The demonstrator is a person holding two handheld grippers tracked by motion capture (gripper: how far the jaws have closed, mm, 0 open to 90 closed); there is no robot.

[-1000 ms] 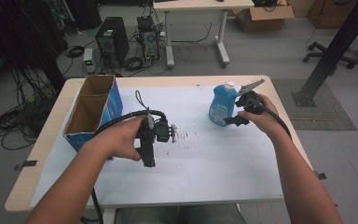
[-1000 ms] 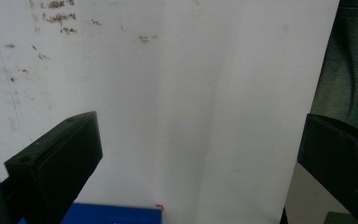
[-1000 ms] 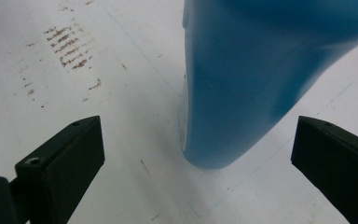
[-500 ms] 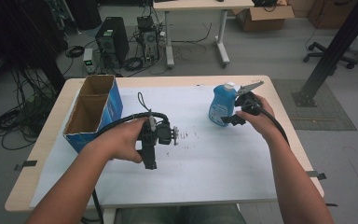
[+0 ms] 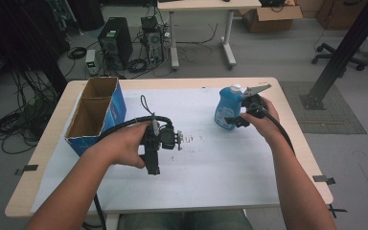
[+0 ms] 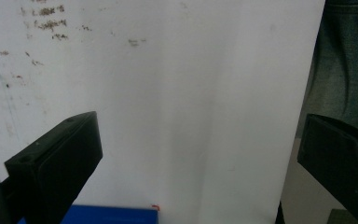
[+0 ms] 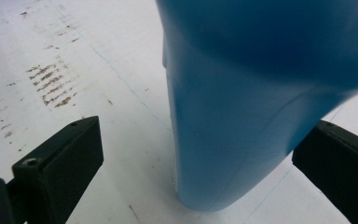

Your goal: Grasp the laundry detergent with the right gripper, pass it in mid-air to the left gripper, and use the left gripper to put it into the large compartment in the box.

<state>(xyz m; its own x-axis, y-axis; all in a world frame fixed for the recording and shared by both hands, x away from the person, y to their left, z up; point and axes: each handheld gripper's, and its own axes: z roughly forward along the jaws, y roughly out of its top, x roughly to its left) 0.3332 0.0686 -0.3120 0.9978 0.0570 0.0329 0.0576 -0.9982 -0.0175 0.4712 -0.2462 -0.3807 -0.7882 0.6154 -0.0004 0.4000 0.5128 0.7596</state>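
Nearest the person, the left gripper point(image 5: 152, 163) hangs over the white sheet point(image 5: 196, 167) near mid-table, jaws spread wide with nothing between them — bare paper below. Farther off to the right, the right gripper point(image 5: 234, 120) is at the blue bottle point(image 5: 227, 108), jaws released and wide, one on each side of the bottle's lower body; the bottle stands upright on the sheet. At the far left sits an open cardboard box point(image 5: 93, 115).

we see the blue bottle point(image 7: 242, 116) upright between our right gripper's point(image 7: 200, 158) wide jaws, on the smudged white tabletop point(image 7: 74, 60).
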